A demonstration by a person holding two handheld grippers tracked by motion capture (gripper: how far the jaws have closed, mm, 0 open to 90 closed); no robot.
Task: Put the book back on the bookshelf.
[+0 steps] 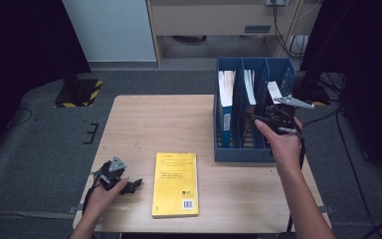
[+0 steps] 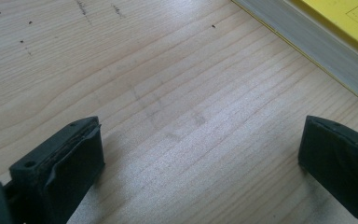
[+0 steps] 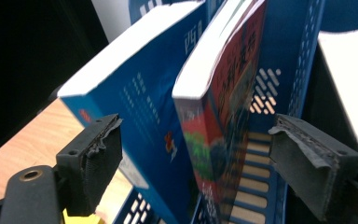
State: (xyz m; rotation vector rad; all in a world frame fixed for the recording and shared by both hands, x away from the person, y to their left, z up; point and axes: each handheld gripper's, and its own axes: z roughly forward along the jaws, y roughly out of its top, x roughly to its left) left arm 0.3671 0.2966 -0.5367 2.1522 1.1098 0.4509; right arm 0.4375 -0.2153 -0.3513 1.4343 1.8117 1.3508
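Resting low on the bench (image 1: 144, 124), the left gripper (image 2: 200, 154) has its jaws spread wide over bare wood, just beside the yellow book (image 1: 175, 184), whose page edge is cut off at the corner of the left gripper view. The right gripper (image 3: 196, 163), jaws apart, faces the blue file rack (image 1: 243, 149). A red-covered book (image 3: 219, 121) stands between the jaws, untouched; its lower end is hidden in the rack. A blue book (image 3: 135, 93) leans beside it.

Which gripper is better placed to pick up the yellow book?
Left. The left gripper sits open on the table beside the yellow book; the right gripper is up at the blue file rack.
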